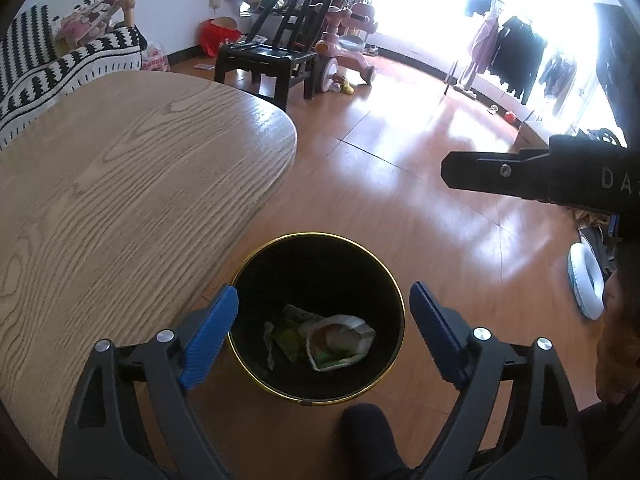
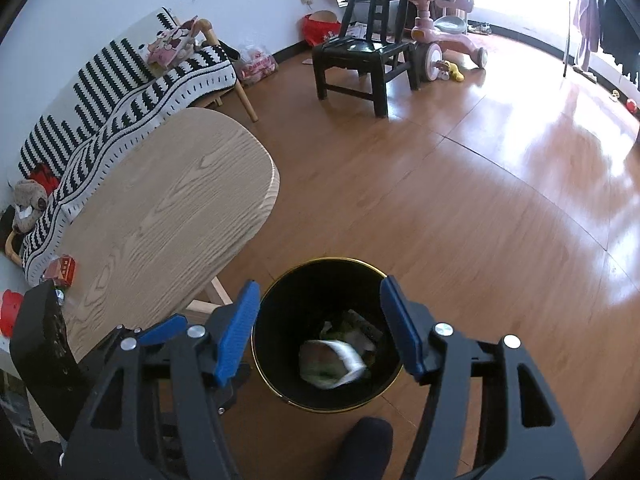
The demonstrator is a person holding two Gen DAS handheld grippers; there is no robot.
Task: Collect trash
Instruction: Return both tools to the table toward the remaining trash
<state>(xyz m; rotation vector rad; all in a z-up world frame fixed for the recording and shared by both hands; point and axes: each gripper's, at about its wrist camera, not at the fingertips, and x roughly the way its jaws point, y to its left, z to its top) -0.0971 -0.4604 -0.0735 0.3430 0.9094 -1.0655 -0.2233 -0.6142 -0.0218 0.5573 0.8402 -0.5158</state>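
A black trash bin with a gold rim [image 1: 396, 292] stands on the wooden floor beside the table; it also shows in the right wrist view [image 2: 276, 292]. Inside lie a crumpled white wrapper [image 1: 340, 340] and greenish scraps [image 1: 288, 340]; in the right wrist view the wrapper [image 2: 332, 364] looks blurred. My left gripper [image 1: 322, 332] is open and empty above the bin. My right gripper [image 2: 320, 332] is open and empty above the bin; its body [image 1: 540, 176] shows at the right of the left wrist view.
A light wooden oval table [image 1: 120, 200] [image 2: 168, 208] stands left of the bin, with a small red box [image 2: 60, 270] on it. A striped sofa [image 2: 120, 92], a black chair [image 2: 360, 52] and a pink tricycle [image 2: 440, 40] stand farther back. A dark foot [image 2: 360, 448] is near the bin.
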